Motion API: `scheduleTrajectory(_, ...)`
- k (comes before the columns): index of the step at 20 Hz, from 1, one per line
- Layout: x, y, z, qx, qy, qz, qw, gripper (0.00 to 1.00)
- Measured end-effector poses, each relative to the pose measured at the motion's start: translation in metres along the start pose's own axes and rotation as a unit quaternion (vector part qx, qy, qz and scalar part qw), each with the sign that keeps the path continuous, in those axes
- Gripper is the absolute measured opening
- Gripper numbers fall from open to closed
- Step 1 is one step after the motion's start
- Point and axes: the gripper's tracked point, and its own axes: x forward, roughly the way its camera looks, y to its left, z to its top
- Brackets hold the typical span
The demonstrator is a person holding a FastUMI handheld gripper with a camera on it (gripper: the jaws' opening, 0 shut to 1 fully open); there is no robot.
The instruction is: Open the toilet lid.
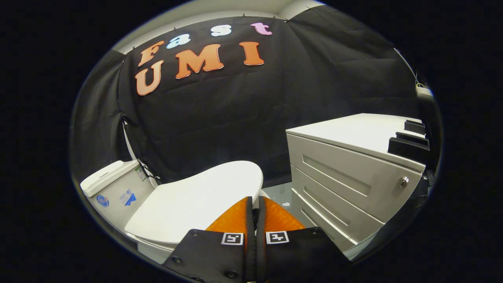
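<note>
Closed tongs [254,202] above smooth oval toilet lid [196,200]

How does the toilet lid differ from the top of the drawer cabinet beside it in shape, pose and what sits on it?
The toilet lid is rounded; the drawer cabinet top is straight-edged. The lid lies low, just ahead of the shut gripper; the cabinet top stands higher. The lid is bare; the cabinet top carries dark blocks. Both are white and lie flat.
</note>
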Motion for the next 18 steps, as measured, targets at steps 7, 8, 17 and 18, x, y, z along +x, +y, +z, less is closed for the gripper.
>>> scheduleTrajectory(7, 0.001, -0.002, -0.001, 0.005, 0.003, 0.006, 1.0, 0.07)
scheduleTrajectory(8, 0.0, -0.001, 0.0, 0.003, 0.001, 0.006, 1.0, 0.07)
scheduleTrajectory(17, 0.0, 0.004, 0.008, 0.01, 0.0, 0.006, 1.0, 0.07)
scheduleTrajectory(18, -0.002, 0.01, 0.016, 0.013, -0.006, 0.009, 1.0, 0.07)
